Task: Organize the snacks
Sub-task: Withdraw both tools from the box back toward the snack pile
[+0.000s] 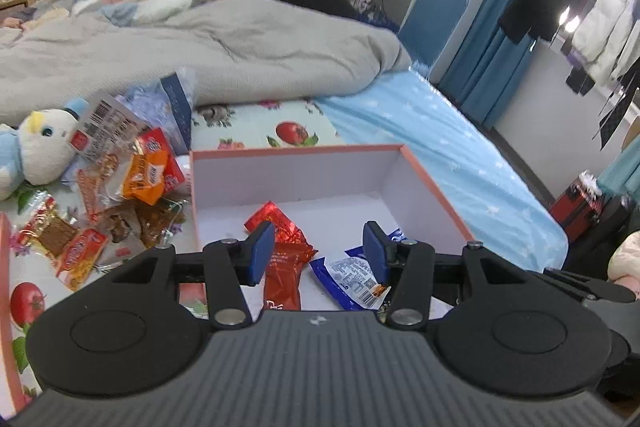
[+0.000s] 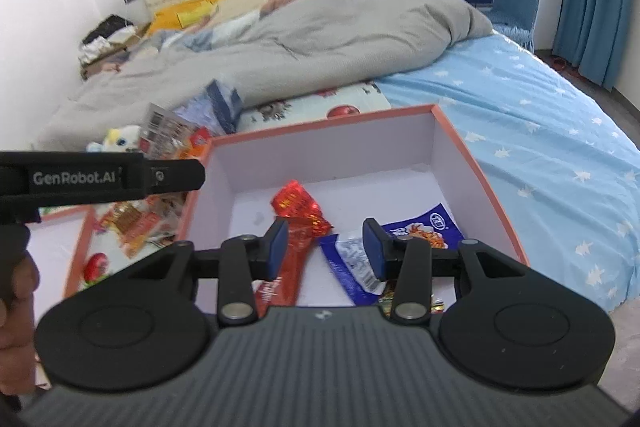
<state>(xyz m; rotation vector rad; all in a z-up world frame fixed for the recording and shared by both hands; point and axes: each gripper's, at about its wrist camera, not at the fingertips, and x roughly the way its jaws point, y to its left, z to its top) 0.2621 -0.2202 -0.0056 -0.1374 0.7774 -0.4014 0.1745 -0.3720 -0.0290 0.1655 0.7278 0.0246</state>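
Fig.: box (image 1: 436, 187) on bed collects sorted snacks, w/ red packet (image 1: 286, 251) & blue packet (image 2: 416, 231) inside; left gripper (image 1: 318, 251) & right gripper (image 2: 325, 247) above it, fingers apart, empty; unsorted pile (image 1: 132, 187) beside box.

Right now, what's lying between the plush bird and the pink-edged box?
In the left wrist view, a heap of loose snack packets lies on the bed between the plush bird and the box.

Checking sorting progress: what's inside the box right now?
Inside the box: a red packet and a blue packet. Its near edge is hidden behind the open left gripper and right gripper.
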